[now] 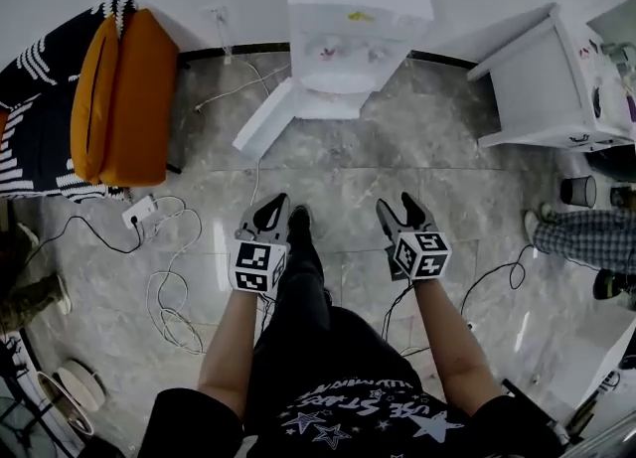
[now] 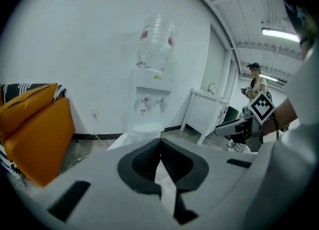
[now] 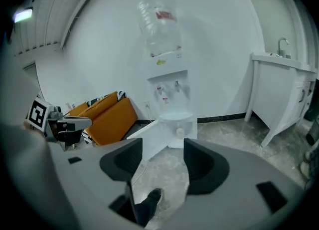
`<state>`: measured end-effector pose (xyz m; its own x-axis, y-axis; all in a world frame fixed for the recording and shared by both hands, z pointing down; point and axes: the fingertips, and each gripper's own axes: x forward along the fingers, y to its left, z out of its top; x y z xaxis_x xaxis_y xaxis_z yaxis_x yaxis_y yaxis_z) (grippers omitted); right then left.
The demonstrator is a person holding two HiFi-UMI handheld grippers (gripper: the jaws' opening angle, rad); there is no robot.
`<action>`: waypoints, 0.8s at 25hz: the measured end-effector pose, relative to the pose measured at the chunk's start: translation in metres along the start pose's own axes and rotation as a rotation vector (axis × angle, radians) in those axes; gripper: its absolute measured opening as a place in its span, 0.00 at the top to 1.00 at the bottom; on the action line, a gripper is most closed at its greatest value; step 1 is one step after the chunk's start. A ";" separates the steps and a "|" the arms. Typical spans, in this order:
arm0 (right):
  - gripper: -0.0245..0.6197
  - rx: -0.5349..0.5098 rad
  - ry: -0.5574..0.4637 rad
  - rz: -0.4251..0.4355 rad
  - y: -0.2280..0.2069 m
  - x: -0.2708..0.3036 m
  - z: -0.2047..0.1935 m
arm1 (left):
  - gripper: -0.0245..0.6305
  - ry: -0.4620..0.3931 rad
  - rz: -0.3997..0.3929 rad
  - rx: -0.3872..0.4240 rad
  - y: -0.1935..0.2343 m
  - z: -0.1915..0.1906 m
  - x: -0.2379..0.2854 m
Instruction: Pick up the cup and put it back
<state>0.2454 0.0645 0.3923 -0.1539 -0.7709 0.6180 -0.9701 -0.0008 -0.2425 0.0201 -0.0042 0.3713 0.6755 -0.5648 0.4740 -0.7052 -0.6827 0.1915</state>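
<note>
Both grippers are out over the grey marble floor. The left gripper has its jaws pinched together on nothing. The right gripper is spread wide, empty. Dead ahead stands the white water dispenser with a clear bottle. The cup can't be made out from here.

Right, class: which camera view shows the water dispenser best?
The right gripper view: the water dispenser stands centred and front-on, visible from bottle to base. The left gripper view shows it front-on too, but smaller and paler. The head view sees it only steeply from above, cut by the picture's top edge.
</note>
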 end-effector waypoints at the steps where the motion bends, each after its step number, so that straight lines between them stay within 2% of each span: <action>1: 0.55 -0.014 0.007 -0.005 -0.003 0.024 0.008 | 0.95 0.008 -0.004 -0.002 0.010 -0.002 0.015; 4: 0.60 -0.024 0.030 -0.025 -0.012 0.098 0.023 | 0.95 0.029 -0.016 -0.006 0.041 -0.014 0.056; 8: 0.63 -0.029 0.068 -0.049 -0.021 0.187 0.025 | 0.95 0.061 -0.005 -0.058 0.078 -0.044 0.099; 14: 0.65 -0.042 0.137 -0.032 -0.035 0.300 -0.017 | 0.95 0.063 0.036 -0.122 0.121 -0.100 0.151; 20: 0.68 -0.032 0.144 -0.053 -0.081 0.388 -0.061 | 0.95 0.027 0.072 -0.144 0.141 -0.152 0.211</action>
<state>0.2532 -0.1959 0.6977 -0.1257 -0.6711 0.7306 -0.9826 -0.0170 -0.1847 0.0305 -0.1496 0.6289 0.6170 -0.5960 0.5140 -0.7767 -0.5662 0.2759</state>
